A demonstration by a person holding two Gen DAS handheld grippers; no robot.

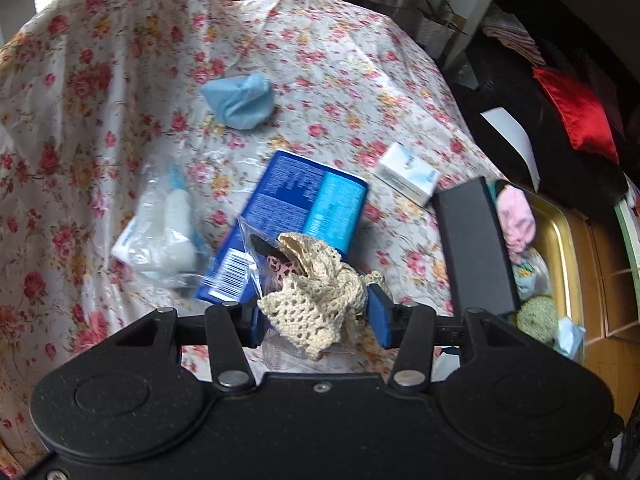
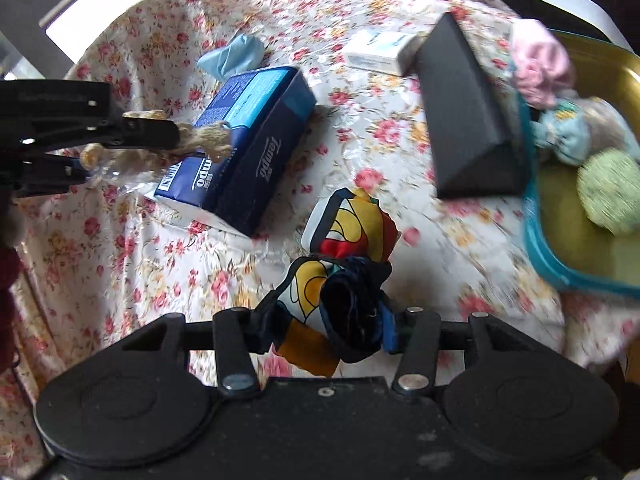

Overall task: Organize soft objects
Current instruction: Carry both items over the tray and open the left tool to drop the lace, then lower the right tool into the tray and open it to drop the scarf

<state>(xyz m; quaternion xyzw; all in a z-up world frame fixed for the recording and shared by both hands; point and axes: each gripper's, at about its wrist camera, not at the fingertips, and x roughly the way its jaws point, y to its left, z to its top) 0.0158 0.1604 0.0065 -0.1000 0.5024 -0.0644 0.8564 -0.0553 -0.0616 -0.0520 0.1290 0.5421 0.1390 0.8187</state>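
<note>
A glossy floral cloth (image 1: 120, 80) drapes the whole worktop, creased and shiny, falling away at the far edge toward a bright window. At the right edge sits a shallow tray (image 2: 532, 216) with a teal rim and a yellowish floor, holding a pink knitted piece (image 2: 540, 64), a pale blue bow (image 2: 568, 136) and a fuzzy green ball (image 2: 608, 192). A stiff dark triangular case (image 2: 468, 120) lies just beside the tray's rim. Near the middle lies a dark blue pack of tissues (image 2: 256, 136), boxy and smooth, with a small white carton (image 2: 380, 54) behind it and a crumpled light blue cloth (image 1: 240, 100) further back; bare cloth lies between them. A clear plastic packet (image 1: 160, 224) rests left of the pack. The left hand-held gripper (image 1: 318, 316) is clamped on a cream crocheted doily (image 1: 316, 292), lifted above the worktop. The right hand-held gripper (image 2: 328, 328) is pinched on a silky patterned scarf (image 2: 348, 248), bunched in yellow, red, white and navy.
</note>
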